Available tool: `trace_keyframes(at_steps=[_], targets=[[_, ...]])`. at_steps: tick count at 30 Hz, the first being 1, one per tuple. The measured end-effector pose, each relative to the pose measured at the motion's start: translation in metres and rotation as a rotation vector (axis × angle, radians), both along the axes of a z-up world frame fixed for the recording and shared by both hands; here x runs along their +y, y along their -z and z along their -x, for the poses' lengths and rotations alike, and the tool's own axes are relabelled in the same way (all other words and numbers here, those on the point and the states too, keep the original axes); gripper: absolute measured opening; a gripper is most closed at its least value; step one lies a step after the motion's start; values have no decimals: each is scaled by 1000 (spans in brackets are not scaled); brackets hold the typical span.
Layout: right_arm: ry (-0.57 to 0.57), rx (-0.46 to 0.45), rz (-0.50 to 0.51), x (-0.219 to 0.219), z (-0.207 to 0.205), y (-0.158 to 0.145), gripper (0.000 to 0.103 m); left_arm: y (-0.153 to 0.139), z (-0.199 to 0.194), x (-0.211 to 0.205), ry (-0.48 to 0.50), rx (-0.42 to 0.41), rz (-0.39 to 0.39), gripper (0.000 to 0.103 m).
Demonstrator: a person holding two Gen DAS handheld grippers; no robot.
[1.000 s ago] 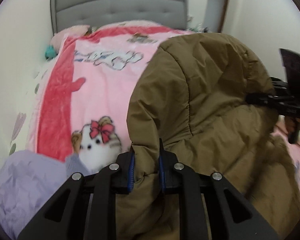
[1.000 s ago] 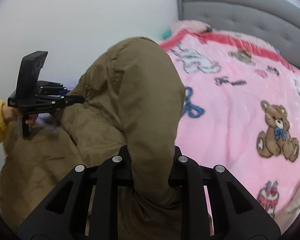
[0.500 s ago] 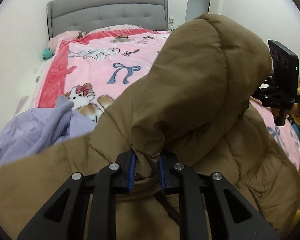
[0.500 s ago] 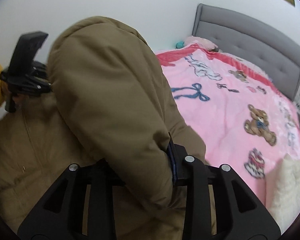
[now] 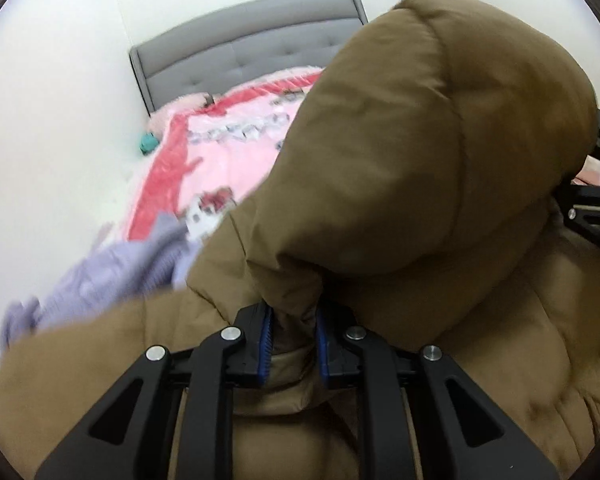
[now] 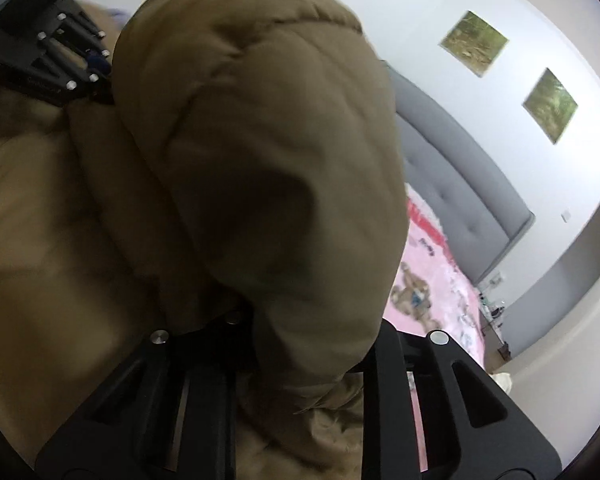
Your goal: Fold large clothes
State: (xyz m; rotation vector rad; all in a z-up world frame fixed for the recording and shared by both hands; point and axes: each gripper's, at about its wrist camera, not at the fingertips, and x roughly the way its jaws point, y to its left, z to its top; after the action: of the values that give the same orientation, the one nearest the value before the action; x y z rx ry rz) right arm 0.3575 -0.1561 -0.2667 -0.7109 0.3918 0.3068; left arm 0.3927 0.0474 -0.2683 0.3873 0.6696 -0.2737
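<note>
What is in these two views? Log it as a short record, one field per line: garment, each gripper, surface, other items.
garment: brown padded jacket, bunched and lifted, filling both views
left gripper: shut on a fold of the jacket, blue-padded fingers pressing the fabric
right gripper: jacket fabric drapes over its fingertips; it appears shut on the jacket
surface: bed with pink cartoon blanket and grey tufted headboard
other items: lilac garment beside the jacket; two framed pictures on the wall

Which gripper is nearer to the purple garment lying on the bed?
Left. The left gripper holds the brown coat just right of the purple garment. The right gripper is on the far side of the coat.
</note>
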Motion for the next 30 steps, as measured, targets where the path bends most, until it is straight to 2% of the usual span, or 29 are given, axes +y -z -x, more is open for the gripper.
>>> trace_keyframes(at_steps=[3,5,7,10,13,16,19,22,23,24,26,28,30], targets=[[30,-15,-6,-3,-28,-16,14,-9,-28,-9,13,-47,-61,16],[31,-16,-2,-5,-39,-27,13,-19,-39,-10,23,-65,-60,16],[11,10,-53,-13,-38,-39,13,-27,-36,-5,31,-73,-35,16],[-51,107,-143,-28,-17,-45,13,-29,-10,4,68,-57,-16,16],[-96,172,-139,-36,19,-34,13,-19,26,9,119,11,-5,16],[-95,181,-108,-38,48,-20,14,-3,51,12,126,66,-3,16],[-19,152,-63,-32,62,-3,24,5,50,11,75,90,34,16],[44,116,-69,-25,65,-8,54,5,43,12,44,93,57,16],[43,71,-58,-23,67,-15,70,1,37,8,45,92,52,16],[18,32,-48,-23,68,-21,75,0,36,6,54,84,38,16],[-68,-25,-18,-19,69,-35,75,-1,43,5,68,80,22,16],[-143,-36,39,-16,66,-42,75,-3,51,4,85,70,-7,16],[-201,-67,114,-13,63,-47,74,-9,59,3,114,32,-67,18]])
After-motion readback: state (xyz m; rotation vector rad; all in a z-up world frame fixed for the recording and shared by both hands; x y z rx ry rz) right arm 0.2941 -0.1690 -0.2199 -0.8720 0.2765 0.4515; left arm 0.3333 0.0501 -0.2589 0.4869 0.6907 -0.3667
